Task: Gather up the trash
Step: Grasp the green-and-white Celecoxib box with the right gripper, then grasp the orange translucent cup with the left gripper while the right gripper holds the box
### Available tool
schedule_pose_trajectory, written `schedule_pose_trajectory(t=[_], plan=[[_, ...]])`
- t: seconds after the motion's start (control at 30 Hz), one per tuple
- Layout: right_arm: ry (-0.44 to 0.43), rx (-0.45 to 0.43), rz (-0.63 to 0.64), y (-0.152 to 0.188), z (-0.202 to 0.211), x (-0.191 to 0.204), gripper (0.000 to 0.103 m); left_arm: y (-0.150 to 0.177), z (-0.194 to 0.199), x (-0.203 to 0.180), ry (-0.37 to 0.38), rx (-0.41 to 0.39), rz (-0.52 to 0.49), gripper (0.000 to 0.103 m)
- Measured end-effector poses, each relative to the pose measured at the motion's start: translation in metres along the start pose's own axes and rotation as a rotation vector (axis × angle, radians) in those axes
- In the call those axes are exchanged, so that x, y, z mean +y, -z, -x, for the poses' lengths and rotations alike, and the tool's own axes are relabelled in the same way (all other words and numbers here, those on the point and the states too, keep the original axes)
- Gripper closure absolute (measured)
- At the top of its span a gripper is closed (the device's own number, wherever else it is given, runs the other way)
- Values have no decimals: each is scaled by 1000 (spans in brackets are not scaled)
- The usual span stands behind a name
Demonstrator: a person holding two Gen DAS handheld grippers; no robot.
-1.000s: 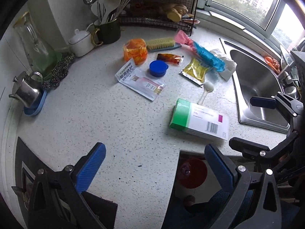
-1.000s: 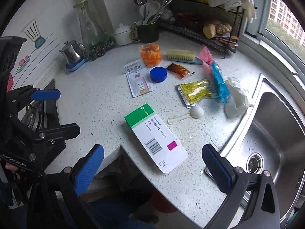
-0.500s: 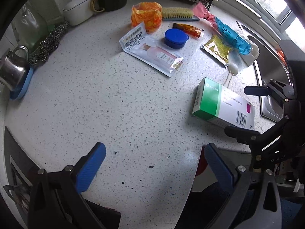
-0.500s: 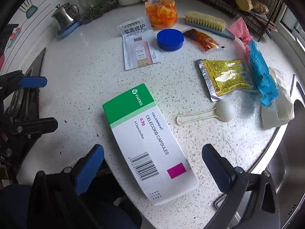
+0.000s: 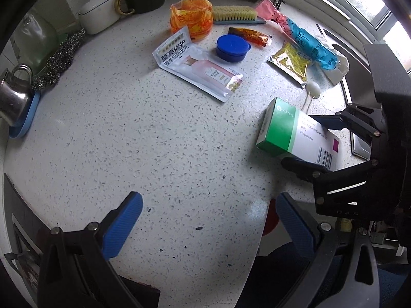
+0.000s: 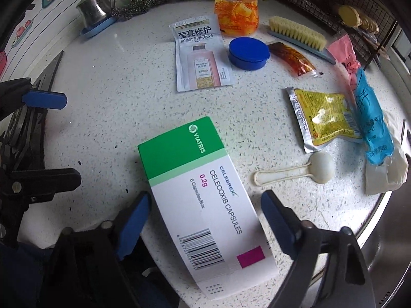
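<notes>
A: Entry one, the medicine box?

B: Medicine box (image 6: 203, 200), green and white, lying flat at the front edge of the speckled worktop (image 6: 115, 107), one end jutting past the edge. The right gripper (image 6: 204, 214) straddles it; its jaws are closing, the box between them. The left blue pad is at the box's long side, the right pad apart from it with bare worktop showing between.

A: The other gripper?

B: Left gripper (image 5: 208, 220), jaws wide, nothing between them, hanging above bare worktop to the left of the box.

A: Remaining litter?

B: White spoon (image 6: 305, 170), just right of the box. Yellow foil sachet (image 6: 323, 118) beyond the spoon, touching a blue wrapper (image 6: 372, 118) that lies over a crumpled white tissue (image 6: 388, 177) by the sink rim. Pink-and-white pouch (image 6: 199, 59), flat, behind the box. Blue round lid (image 6: 248, 52) just beside the pouch. Brown sauce packet (image 6: 292, 57) next to the lid. Orange bag (image 6: 236, 14), upright, further back. Pink wrapper (image 6: 344, 51) near the rack.

A: Non-litter?

B: Scrub brush (image 6: 298, 36), steel pot (image 6: 93, 10) on a blue saucer, a steel scourer (image 6: 141, 2) beside it.
</notes>
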State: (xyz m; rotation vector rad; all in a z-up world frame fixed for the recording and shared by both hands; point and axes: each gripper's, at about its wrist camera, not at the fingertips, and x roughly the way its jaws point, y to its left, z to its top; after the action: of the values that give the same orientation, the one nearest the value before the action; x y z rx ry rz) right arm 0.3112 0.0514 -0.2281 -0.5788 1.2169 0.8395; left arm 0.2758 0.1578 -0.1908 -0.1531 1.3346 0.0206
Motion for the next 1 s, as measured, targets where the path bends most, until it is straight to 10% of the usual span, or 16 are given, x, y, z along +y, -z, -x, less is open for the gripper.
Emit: schedule_pose_trajectory(t=[0.3, 0.53, 1.0], plan=[[8, -96, -96, 0, 32, -11, 39, -15, 21, -6, 16, -67, -26, 0], [195, -244, -208, 9, 87, -46, 39, -65, 30, -8, 34, -128, -82, 0], [278, -230, -455, 26, 97, -85, 39, -187, 4, 22, -25, -130, -167, 0]])
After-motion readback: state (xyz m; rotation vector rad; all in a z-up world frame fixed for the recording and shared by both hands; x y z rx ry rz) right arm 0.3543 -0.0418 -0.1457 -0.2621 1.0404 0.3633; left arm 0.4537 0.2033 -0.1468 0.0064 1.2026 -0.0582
